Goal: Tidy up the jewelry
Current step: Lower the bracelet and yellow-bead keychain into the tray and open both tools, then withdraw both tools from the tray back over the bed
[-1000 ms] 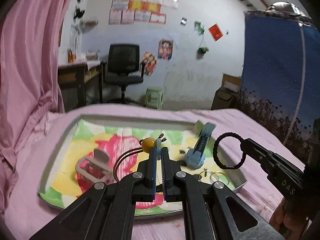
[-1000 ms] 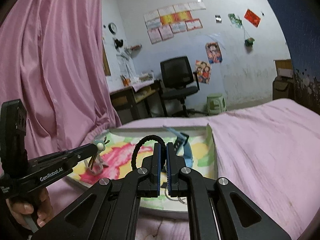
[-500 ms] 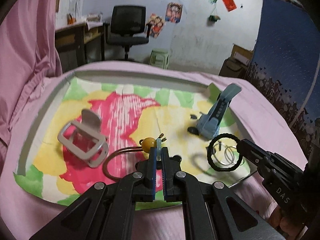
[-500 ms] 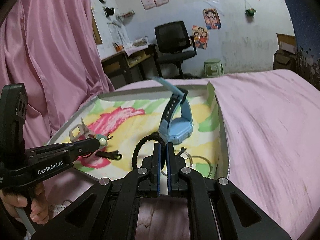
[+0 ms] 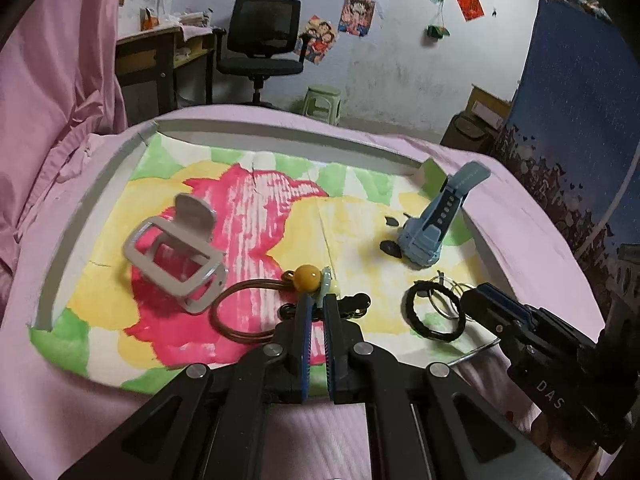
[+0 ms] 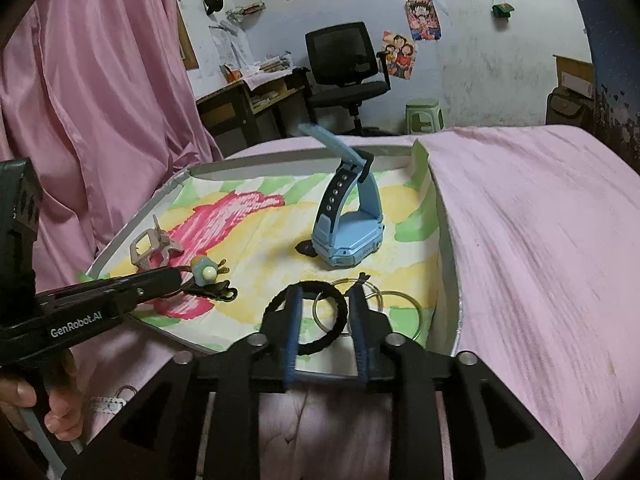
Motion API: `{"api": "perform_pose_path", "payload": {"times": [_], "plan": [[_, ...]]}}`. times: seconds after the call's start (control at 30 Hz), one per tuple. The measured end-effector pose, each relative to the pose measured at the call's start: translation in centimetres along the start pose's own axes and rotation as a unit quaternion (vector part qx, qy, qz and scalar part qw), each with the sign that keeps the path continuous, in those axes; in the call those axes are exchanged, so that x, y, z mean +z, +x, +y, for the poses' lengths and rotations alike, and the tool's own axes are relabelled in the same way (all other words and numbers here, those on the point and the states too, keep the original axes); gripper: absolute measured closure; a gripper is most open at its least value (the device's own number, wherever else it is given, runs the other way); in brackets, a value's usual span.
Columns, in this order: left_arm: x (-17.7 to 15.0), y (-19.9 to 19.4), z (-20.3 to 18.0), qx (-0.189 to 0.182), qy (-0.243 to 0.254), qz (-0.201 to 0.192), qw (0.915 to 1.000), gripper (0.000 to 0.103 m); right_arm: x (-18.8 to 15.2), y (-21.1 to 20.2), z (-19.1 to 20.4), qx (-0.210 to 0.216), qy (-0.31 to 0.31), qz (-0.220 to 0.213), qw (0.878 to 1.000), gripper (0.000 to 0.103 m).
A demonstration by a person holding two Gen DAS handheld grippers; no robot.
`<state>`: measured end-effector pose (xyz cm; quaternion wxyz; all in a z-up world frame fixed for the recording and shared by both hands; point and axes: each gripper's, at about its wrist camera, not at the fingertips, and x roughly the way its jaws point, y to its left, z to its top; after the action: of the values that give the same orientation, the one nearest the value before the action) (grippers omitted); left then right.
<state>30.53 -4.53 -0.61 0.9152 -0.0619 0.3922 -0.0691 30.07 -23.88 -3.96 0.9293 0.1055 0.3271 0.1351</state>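
Pink satin-like bedding [image 5: 520, 208] is spreading under everything, soft and creased, and on it a shallow white tray [image 5: 280, 134] is sitting with a flower-printed paper liner [image 5: 248, 216] in red, yellow and green. Inside, a pale-blue plastic watch [image 6: 346, 236] is standing on its face with the strap arching up, and a grey hair claw [image 5: 176, 252] is lying on its side to the left. The left gripper [image 5: 314, 314] is pinching, jaws nearly together, the amber-bead hair tie [image 5: 256, 304], whose brown elastic loop is resting on the liner. The right gripper [image 6: 326, 312] is standing with its jaws apart, straddling the black braided hair band [image 6: 308, 320], which is lying flat at the tray's near right, overlapping thin metal rings [image 6: 396, 308]. Judging from this, the springy bead tie could be snagging the dark clip [image 6: 218, 292] beside it on release, and the right fingers could be dragging the smooth, light rings or tipping the tray on the yielding bed.
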Motion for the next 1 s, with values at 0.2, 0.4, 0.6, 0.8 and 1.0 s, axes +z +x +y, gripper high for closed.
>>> {"api": "perform_pose_path", "payload": {"times": [0.2,0.4,0.6,0.8,1.0], "plan": [[-0.6,-3.0,0.0,-0.004,-0.001,-0.046,0.9989,0.09,0.4,-2.8,0.4,-0.007,-0.014,-0.049,0.999,0.062],[-1.8,-7.0,0.0,0.008,0.006,-0.126,0.992,0.035,0.6,-6.3,1.2,-0.009,-0.027,-0.109,0.994,0.047],[-3.0,-10.1,-0.2,0.024,0.02,-0.177,0.9837,0.019,0.2,-10.2,1.7,-0.007,-0.033,-0.166,0.986,0.023],[-5.2,-13.1,0.3,0.034,0.016,-0.228,0.973,0.001,-1.1,-13.4,2.6,0.003,-0.045,-0.205,0.978,0.004],[-7.4,-15.4,0.7,0.032,0.013,-0.256,0.9661,0.0,-2.9,-15.9,3.6,0.011,-0.073,-0.215,0.974,0.001]]}}
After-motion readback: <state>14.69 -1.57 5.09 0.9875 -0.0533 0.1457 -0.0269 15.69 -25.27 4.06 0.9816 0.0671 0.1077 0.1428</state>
